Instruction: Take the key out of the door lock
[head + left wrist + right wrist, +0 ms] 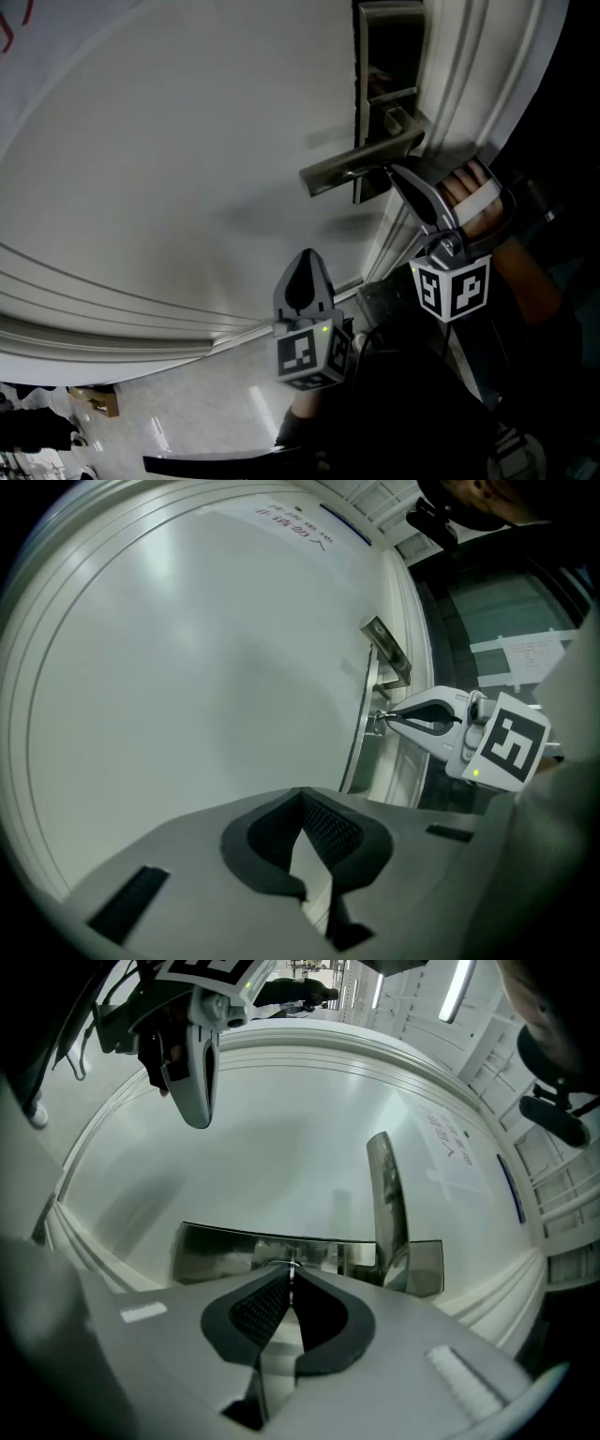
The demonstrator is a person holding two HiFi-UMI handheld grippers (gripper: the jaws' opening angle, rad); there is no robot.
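A white door (169,141) carries a steel lock plate (389,56) with a lever handle (361,161). My right gripper (389,172) sits just under the handle, its tips against the plate. In the right gripper view the jaws (292,1277) are shut on the thin metal key (292,1267), edge-on at the lock plate (216,1251); the handle (386,1204) rises to the right. The left gripper view shows that gripper (382,716) pinching the key (377,715) at the plate. My left gripper (307,255) hangs lower, off the door, shut on nothing.
The door frame mouldings (469,84) run along the right of the lock. A person's hand (469,192) holds the right gripper. Pale floor (216,412) with small clutter (98,401) lies below. A paper notice (300,527) is stuck high on the door.
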